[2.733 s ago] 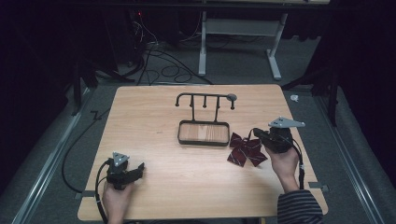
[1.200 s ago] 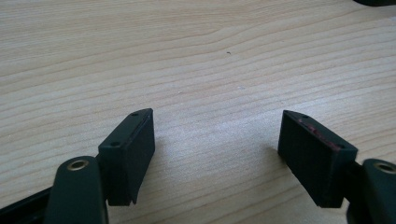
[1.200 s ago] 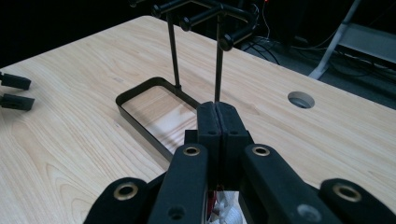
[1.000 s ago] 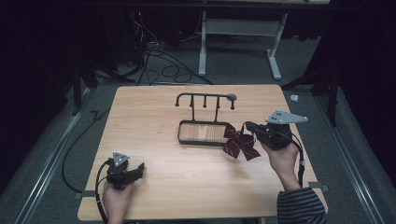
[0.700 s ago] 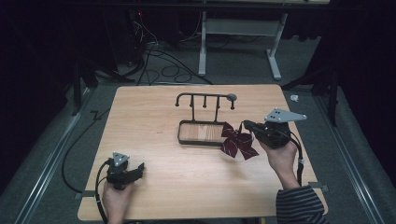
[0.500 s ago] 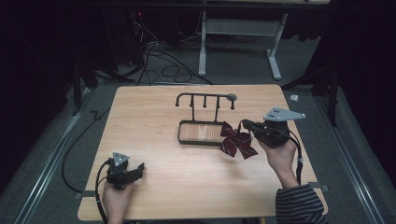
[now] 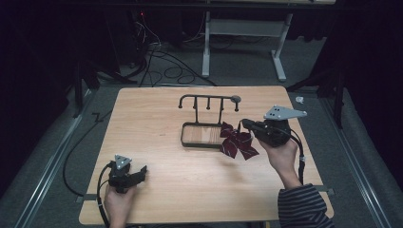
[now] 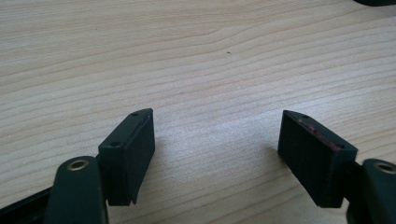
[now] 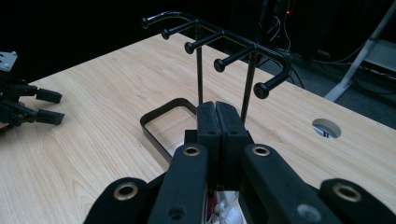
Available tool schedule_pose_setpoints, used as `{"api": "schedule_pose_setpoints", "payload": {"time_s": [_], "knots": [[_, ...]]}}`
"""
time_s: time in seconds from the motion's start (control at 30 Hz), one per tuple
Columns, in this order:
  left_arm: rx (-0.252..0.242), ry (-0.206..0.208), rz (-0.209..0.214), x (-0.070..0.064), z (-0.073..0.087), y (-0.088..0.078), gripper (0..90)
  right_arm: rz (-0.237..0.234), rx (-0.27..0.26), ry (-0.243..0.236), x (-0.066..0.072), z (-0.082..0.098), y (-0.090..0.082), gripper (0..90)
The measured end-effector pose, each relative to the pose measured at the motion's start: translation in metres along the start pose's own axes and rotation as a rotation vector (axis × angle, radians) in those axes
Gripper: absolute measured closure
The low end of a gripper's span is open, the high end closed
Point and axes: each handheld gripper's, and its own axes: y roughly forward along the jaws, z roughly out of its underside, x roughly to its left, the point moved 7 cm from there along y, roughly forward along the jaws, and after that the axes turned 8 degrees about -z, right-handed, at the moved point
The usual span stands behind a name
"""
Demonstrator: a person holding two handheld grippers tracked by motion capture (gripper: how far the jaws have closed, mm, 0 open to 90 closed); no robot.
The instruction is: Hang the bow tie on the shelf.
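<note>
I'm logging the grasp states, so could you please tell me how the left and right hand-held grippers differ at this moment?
The left hand-held gripper has its jaws wide apart with nothing between them, while the right hand-held gripper is shut on the dark red bow. The left one rests near the table's front edge; the right one is raised beside the black hook rack. Both have black jaws and trail a cable.

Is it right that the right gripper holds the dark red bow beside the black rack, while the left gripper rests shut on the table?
Not quite: the left gripper is open, as the left gripper view shows. The right gripper does hold the bow beside the rack.
</note>
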Motion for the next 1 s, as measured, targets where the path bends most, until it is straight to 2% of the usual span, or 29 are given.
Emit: {"api": "schedule_pose_setpoints", "payload": {"time_s": [1.0], "knots": [[0.001,-0.002,0.001,0.000,0.000,0.000,27.8,-0.053,0.003,-0.028,0.010,-0.021,0.017,90.0]]}}
